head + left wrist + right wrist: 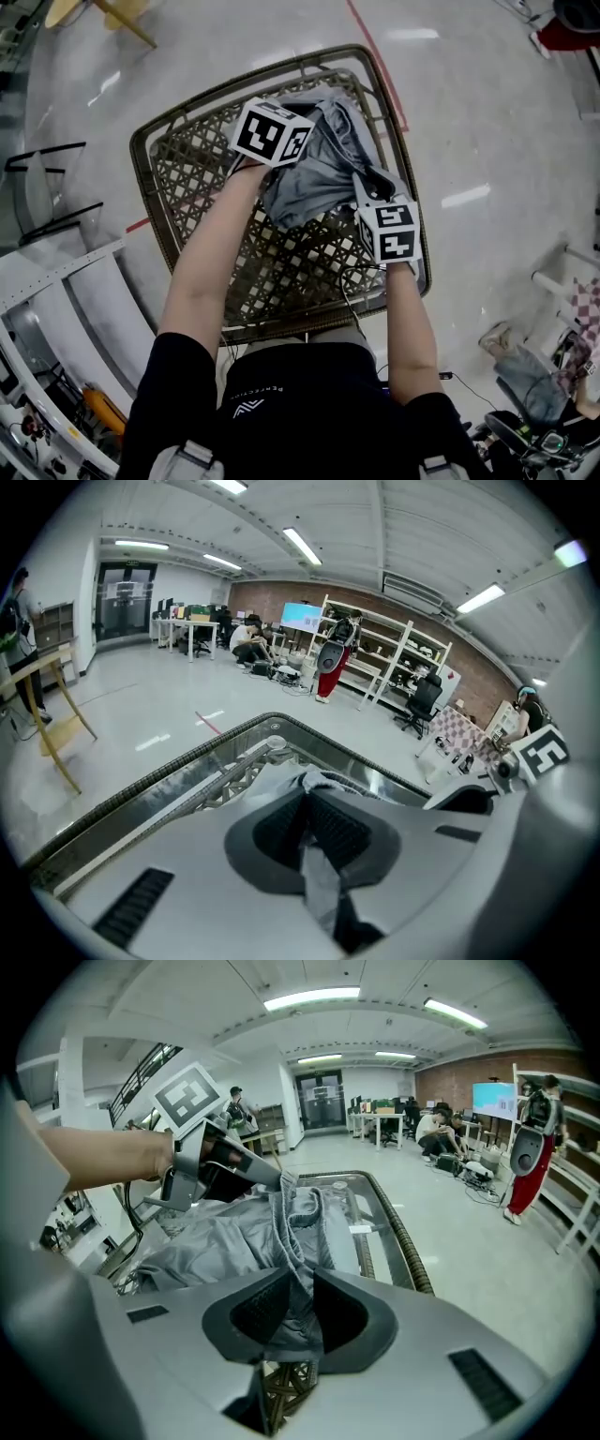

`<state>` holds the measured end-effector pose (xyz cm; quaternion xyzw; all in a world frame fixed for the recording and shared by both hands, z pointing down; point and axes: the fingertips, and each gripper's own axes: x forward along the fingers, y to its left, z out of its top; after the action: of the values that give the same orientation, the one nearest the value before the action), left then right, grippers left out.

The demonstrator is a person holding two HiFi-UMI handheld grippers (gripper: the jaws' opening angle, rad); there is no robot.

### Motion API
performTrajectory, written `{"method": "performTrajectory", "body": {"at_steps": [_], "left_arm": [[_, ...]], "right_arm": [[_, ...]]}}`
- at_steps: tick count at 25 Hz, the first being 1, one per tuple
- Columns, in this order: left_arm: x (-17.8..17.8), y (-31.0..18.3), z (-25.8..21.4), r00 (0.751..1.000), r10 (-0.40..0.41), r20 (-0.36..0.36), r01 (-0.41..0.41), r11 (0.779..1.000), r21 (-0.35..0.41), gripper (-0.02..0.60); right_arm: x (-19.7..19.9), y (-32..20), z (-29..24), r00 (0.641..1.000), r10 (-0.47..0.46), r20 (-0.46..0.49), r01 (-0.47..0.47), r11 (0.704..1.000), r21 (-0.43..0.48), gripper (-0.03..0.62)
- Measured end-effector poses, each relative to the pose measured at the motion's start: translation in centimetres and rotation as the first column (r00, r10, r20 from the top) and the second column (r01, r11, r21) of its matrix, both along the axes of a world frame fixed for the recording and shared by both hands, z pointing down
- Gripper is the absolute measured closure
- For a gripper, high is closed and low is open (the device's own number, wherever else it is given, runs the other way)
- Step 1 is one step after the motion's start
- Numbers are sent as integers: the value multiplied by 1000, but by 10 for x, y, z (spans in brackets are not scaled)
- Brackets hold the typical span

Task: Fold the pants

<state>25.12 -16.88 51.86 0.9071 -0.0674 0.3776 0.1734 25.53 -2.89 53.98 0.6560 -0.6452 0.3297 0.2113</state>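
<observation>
Grey pants (314, 178) lie bunched on the far right part of a square wicker table (153, 192) with a lattice top under glass. My left gripper (269, 172) is at the heap's left side, shut on a fold of the grey cloth (322, 885), which runs down between its pads. At the near right edge of the heap, my right gripper (367, 186) is shut on the waistband part of the pants (292, 1241). The right gripper view also shows the left gripper (267, 1177) holding the cloth's far end. The pants hang slightly lifted between both grippers.
The table's dark woven rim (169, 775) runs around the lattice top. A wooden chair (101, 11) stands at the far left, and a red floor line (375, 56) passes behind the table. White frames (56, 281) stand at my left; bags and cables (534, 384) lie at my right.
</observation>
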Motion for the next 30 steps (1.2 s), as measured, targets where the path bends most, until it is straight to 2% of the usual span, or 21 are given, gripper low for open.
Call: {"method": "performTrajectory", "body": {"at_steps": [7,12,15,18,22,24,26,30], "left_arm": [[16,0,12,1000,-19,-20,19,999,-30,560],[20,-1,14,998,-40,-40,38,998,-41,554],[19,-3,11,998,-40,-39,39,999,-29,473],[17,-3,11,999,-34,-41,33,999,-27,459],[15,-1,-1,998,-20,-56,19,1000,-21,453],[15,-1,-8,998,-14,-69,13,1000,-15,451],[15,0,-15,996,-11,-87,11,1000,-10,446],[9,1,-24,994,-10,-108,10,1000,0,445]], "right_arm": [[8,7,6,1000,26,12,-26,1000,-10,511],[10,6,-3,999,47,4,-47,999,21,511],[6,-3,-20,999,51,7,-51,995,88,511],[-10,-18,-35,1000,1,16,-3,988,155,511],[-41,-36,-44,989,-147,13,141,969,202,517],[-53,-44,-39,978,-207,12,201,961,191,517],[-55,-50,-27,974,-229,3,226,963,150,519],[-36,-53,-9,984,-179,-22,180,980,83,519]]}}
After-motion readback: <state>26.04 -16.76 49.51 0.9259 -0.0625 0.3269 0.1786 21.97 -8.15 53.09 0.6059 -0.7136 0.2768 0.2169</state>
